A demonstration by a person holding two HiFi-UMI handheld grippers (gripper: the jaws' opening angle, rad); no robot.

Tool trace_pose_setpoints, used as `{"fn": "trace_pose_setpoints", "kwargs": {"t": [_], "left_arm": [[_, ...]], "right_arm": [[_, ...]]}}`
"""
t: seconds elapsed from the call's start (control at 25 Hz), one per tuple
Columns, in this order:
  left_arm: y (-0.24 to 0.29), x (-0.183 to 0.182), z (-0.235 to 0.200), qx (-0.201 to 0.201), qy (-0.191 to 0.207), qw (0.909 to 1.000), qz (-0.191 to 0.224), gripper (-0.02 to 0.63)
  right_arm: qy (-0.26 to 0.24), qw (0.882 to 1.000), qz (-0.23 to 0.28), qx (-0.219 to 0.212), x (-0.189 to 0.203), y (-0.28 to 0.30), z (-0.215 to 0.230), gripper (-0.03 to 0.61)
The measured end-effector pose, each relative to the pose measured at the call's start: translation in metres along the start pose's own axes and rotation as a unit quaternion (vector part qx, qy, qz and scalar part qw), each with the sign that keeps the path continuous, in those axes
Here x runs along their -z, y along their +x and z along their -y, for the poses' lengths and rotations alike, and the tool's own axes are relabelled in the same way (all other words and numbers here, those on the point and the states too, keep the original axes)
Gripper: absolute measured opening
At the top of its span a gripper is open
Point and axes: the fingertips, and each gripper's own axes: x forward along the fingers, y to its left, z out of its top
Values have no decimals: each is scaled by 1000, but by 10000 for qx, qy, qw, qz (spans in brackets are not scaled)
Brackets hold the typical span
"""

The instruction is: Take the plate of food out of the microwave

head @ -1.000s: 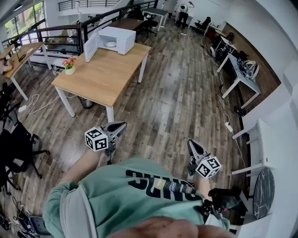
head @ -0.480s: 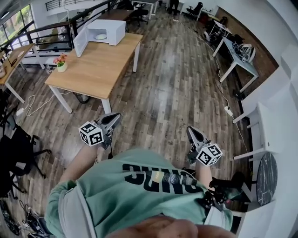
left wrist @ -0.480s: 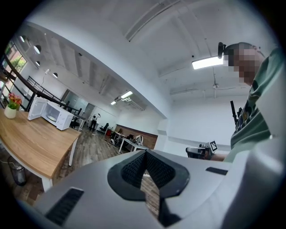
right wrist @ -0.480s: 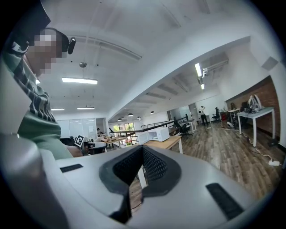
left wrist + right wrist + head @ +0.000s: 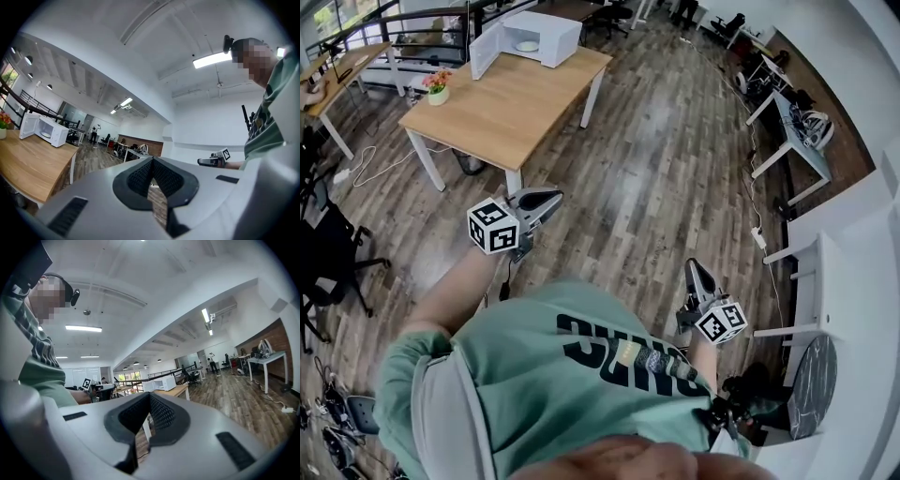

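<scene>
Standing on the plank floor, the person is well apart from the wooden table, so this looks like the approach step, with nothing of the task done yet. At the table's far end sits the white microwave, its door swung open. The plate of food shows inside as a pale disc; what lies on it is too small to tell. The next move, I judge, calls for walking up to the table and parting a gripper's jaws before reaching into the cavity. The left gripper is held out in front and the right gripper low at the side. Both have jaws pressed together, with nothing between them.
</scene>
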Motion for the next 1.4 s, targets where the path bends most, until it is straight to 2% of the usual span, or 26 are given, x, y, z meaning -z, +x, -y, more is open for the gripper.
{"fn": "trace_pose_setpoints", "kwargs": {"t": [0.36,0.68,0.84,1.12,1.4], "left_arm": [[47,7,47,69,198,9997,-132,5],[82,37,86,123,3,9989,-454,5],[95,44,92,125,-68,9980,-609,5],[93,51,47,-16,-276,9978,-596,5],[80,31,-60,149,-614,9972,-400,5]], "right_arm": [[208,9997,155,46,0,-53,39,6],[594,9980,232,9,24,-89,73,6],[852,9962,200,21,39,-92,92,6],[888,9960,22,-138,48,-44,98,6],[601,9981,-61,-75,12,75,83,6]]}}
